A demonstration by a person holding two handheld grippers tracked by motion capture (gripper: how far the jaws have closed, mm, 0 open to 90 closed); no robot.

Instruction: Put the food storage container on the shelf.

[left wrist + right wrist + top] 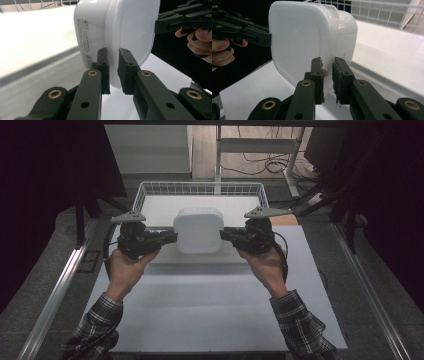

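Observation:
A white lidded plastic container (198,229) hangs in the air above the white table (210,310), held from both sides. My left gripper (171,237) is shut on the rim at its left edge. My right gripper (225,235) is shut on the rim at its right edge. In the left gripper view the container (117,32) stands on edge, its lid rim pinched between the jaws of the left gripper (113,71), and a printed label shows on its side. In the right gripper view the right gripper (327,78) clamps the rim of the container (299,42), with the other gripper at the far edge.
A white wire basket (200,190) with a pale floor stands at the back of the table, just behind the container. A person's hands and plaid sleeves come in from the bottom. Metal rails (55,292) run along both sides of the table. Cables lie on the floor beyond.

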